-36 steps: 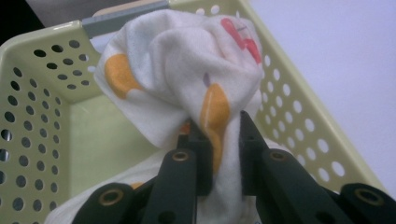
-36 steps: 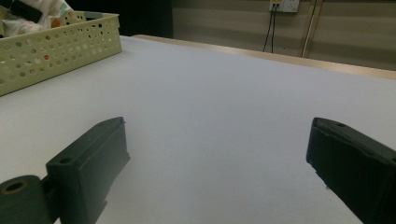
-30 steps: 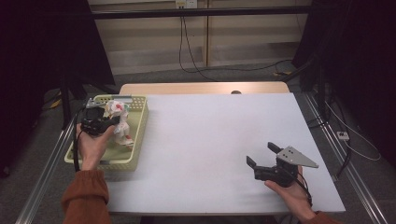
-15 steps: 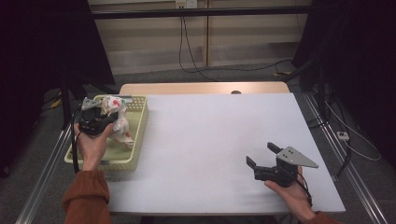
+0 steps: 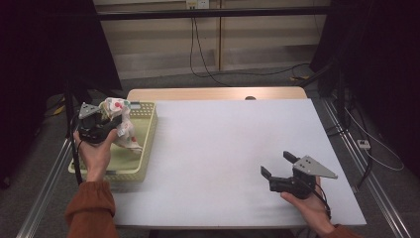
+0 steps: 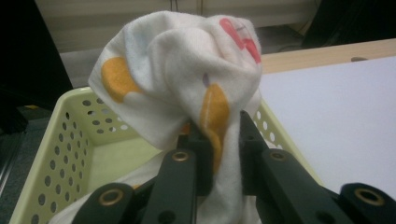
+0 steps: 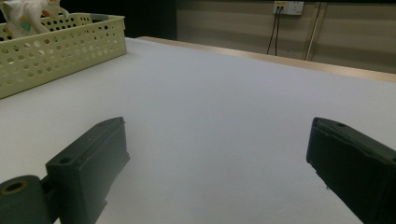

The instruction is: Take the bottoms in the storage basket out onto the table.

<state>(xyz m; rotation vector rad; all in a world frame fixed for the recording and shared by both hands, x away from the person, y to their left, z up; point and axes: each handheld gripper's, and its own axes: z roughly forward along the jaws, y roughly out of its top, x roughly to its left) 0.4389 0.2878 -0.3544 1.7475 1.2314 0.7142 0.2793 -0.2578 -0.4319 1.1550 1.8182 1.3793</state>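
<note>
Black jaws of the left gripper are pinching a soft white cloth printed with orange and red shapes, clamped tight on a gathered fold so that the fabric is bunching into a loose ball above the tips and trailing down between the arms. In the high view, the left gripper is holding that cloth above the far end of a pale yellow-green perforated plastic basket, with one corner of the fabric drooping toward the basket floor.

Judging by how it is sagging and creasing, the cloth is probably light, limp and in no way fragile; it is likely shifting shape rather than resisting, and it may be dragging against the basket wall on the way out. A grip on a thick bunched fold, as here, is looking safer than one on a single thin edge, which could slide free.

Apart from the hanging cloth, the basket seems to be holding nothing else, though its near floor is partly hidden by the hand.

Farther off, the right gripper is resting low over the white table top, its jaws standing wide apart with nothing between them, the basket well away from it.
</note>
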